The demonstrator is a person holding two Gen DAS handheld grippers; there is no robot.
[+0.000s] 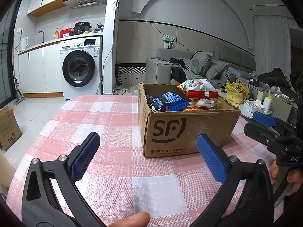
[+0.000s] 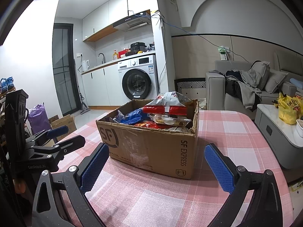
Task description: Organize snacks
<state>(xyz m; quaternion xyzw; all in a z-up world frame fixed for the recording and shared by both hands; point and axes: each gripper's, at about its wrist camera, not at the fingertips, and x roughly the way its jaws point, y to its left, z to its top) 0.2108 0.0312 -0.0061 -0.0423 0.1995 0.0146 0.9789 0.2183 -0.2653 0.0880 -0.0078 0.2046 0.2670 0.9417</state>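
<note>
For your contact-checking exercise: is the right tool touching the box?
Apart. The right wrist view shows the open right tool short of the box, with tablecloth visible between them.

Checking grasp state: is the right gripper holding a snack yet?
No, the right gripper is open and empty, short of the cardboard box.

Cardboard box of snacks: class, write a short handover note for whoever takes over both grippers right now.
Left gripper: open, empty, low over the tablecloth, short of the box.
Right gripper: open, empty, facing the box corner.
Cardboard box: on the table, flaps open, holding a blue packet, a red-and-white bag on top, and other wrapped snacks.
Done: nothing lies outside the box; whether sorting has started cannot be told.
Left: likely take the packets out and arrange them.
</note>
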